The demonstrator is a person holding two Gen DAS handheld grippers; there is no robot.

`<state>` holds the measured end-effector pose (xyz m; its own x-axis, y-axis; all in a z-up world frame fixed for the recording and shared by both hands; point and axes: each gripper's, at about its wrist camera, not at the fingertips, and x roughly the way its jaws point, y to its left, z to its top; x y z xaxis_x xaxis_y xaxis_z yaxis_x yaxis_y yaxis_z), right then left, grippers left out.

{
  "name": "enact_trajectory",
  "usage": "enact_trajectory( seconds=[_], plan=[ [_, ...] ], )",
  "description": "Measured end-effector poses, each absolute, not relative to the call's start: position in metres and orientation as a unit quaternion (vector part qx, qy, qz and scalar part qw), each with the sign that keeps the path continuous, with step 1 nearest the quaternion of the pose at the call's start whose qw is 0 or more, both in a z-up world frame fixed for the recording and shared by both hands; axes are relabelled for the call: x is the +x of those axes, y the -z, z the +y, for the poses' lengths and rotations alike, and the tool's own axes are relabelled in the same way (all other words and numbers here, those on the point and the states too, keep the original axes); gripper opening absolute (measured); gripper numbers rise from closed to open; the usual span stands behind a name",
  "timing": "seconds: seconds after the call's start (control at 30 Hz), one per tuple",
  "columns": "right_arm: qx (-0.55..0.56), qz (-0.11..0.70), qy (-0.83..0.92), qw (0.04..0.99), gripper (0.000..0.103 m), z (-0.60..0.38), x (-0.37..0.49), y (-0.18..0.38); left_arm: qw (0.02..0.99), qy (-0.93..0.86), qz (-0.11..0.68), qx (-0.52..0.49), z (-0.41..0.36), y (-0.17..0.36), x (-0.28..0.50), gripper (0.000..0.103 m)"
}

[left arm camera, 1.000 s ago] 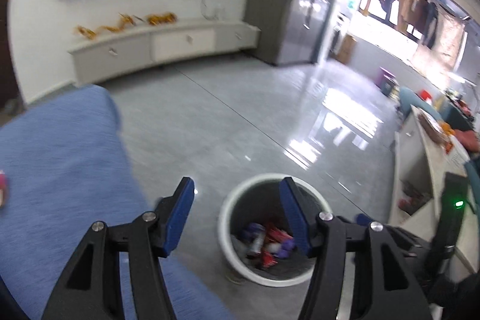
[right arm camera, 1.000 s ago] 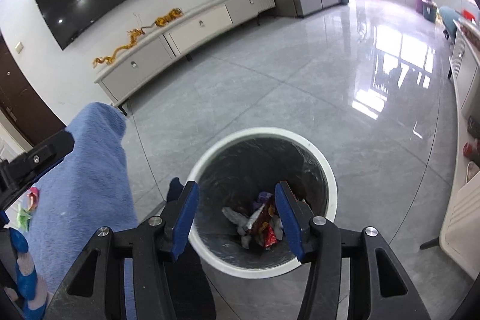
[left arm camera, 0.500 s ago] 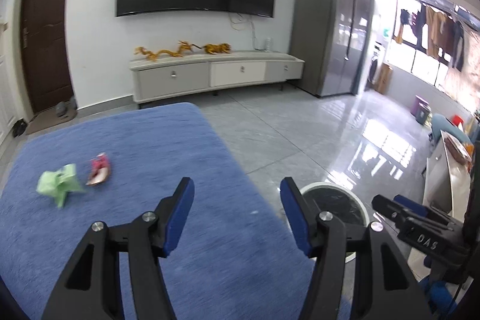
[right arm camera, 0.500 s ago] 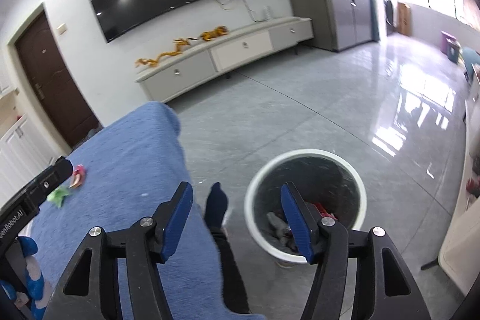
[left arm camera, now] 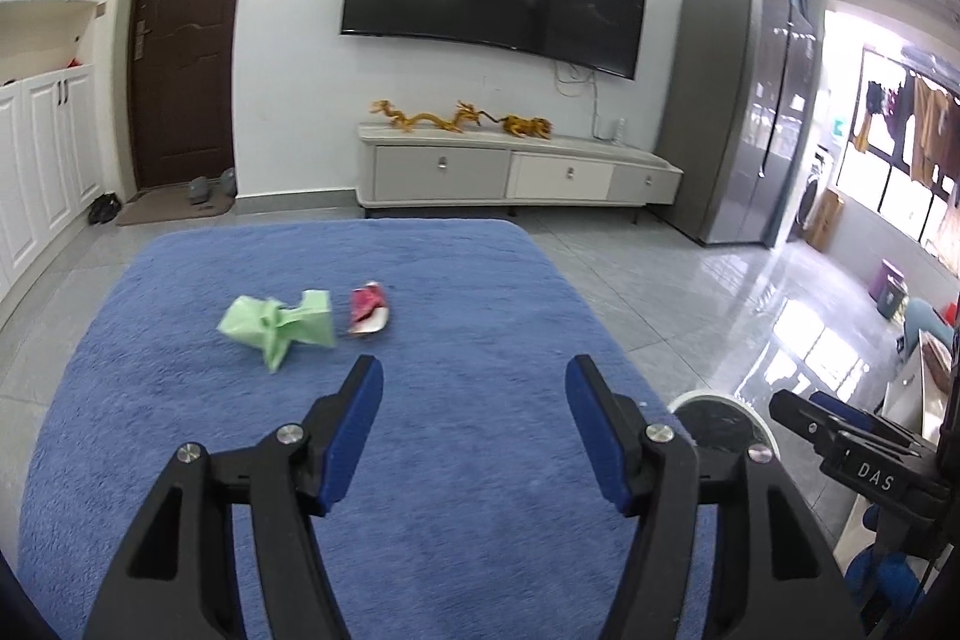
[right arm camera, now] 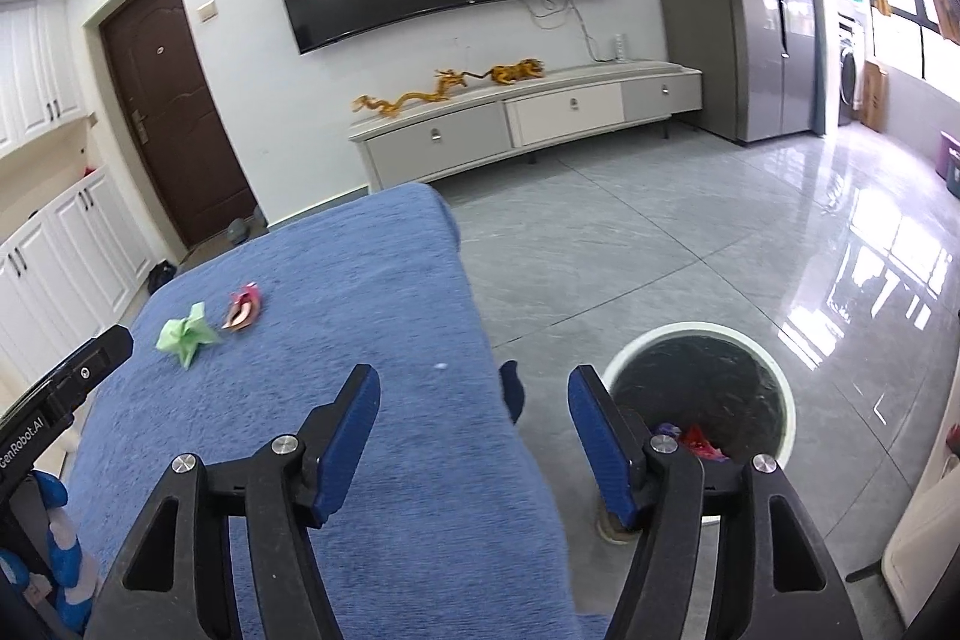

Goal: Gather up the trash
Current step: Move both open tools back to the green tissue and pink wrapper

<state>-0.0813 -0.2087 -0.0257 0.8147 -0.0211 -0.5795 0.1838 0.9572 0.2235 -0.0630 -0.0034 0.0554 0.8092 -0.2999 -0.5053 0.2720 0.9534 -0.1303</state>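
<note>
Both views have swung from the bin (right arm camera: 699,388) to the blue cloth (left arm camera: 420,460); left gripper (left arm camera: 474,427) and right gripper (right arm camera: 474,427) are opening, empty; green wrapper (left arm camera: 279,325) and red wrapper (left arm camera: 369,309), centre-left, remain to be collected.

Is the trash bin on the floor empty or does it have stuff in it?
Not empty: the trash bin holds colourful wrappers at its bottom.

The left gripper (left arm camera: 471,376), its empty jaws opening, hangs at lower centre over a blue cloth (left arm camera: 480,490), with a crumpled green wrapper (left arm camera: 279,325) and a red wrapper (left arm camera: 369,310) just beside each other at centre left, and a white-rimmed bin (left arm camera: 759,421) at lower right.
</note>
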Motion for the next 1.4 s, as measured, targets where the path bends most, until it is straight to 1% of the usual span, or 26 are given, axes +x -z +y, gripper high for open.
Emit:
enact_trajectory(
  seconds=[0.5,0.8,1.03,1.27,1.33,1.37,1.4],
  plan=[
    [0.099,0.316,0.029,0.943,0.065,-0.151,-0.064,0.025,0.953,0.113,0.273,-0.070,0.063,-0.047,-0.061,0.062],
    [0.076,0.332,0.000,0.940,0.066,-0.125,-0.042,0.030,0.946,0.086,0.302,-0.079,0.101,-0.028,-0.041,0.062],
    [0.060,0.347,-0.051,0.935,0.066,-0.101,-0.002,0.032,0.939,0.039,0.336,-0.060,0.146,-0.014,-0.004,0.062],
    [0.095,0.369,-0.126,0.916,0.066,-0.079,0.067,0.039,0.928,0.103,0.353,-0.053,0.146,-0.008,0.052,0.062],
    [0.103,0.378,-0.137,0.910,0.066,-0.075,0.090,0.043,0.926,0.133,0.352,-0.032,0.137,-0.005,0.069,0.066],
    [0.102,0.380,-0.140,0.909,0.066,-0.072,0.101,0.045,0.923,0.148,0.354,-0.021,0.133,-0.003,0.079,0.071],
    [0.102,0.382,-0.144,0.907,0.066,-0.070,0.111,0.046,0.921,0.161,0.355,-0.012,0.130,0.000,0.088,0.073]
  ],
)
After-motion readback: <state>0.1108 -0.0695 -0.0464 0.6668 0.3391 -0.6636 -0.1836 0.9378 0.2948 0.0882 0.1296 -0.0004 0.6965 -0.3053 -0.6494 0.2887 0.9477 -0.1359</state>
